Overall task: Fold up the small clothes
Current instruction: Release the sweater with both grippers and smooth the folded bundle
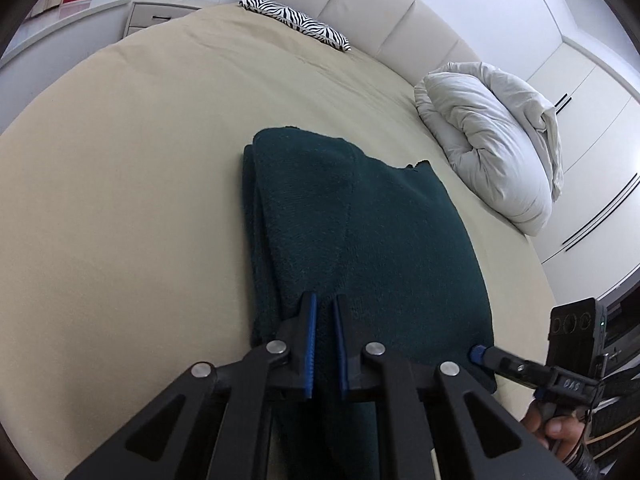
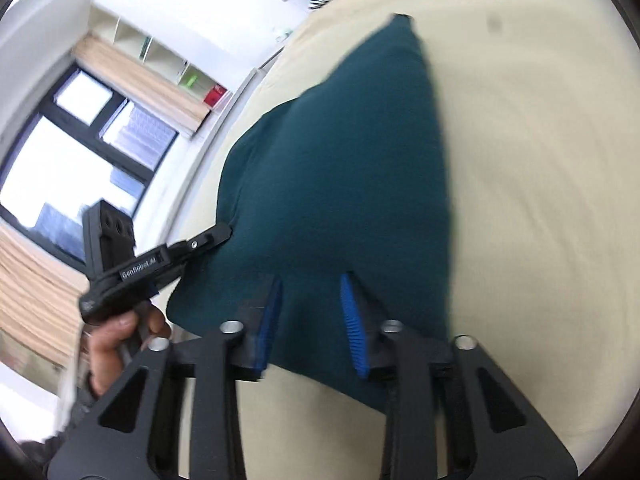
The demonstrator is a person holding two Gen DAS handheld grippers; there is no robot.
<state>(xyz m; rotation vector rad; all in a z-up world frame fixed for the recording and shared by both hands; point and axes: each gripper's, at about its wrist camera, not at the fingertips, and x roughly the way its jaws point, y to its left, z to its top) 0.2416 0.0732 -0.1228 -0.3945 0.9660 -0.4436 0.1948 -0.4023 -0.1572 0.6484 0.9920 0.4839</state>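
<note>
A dark green knit garment lies folded on the beige bed. My left gripper is shut on a fold of its near edge, with cloth pinched between the blue pads. In the right wrist view the garment is lifted and stretched. My right gripper has its jaws apart, with cloth of the garment's near edge between the blue pads. The left gripper also shows there, pinching the garment's left corner. The right gripper's tip shows at the garment's right corner.
A crumpled white duvet lies at the bed's right side. A zebra-print pillow sits by the padded headboard. A nightstand stands at the back left. A window and shelves are beyond the bed.
</note>
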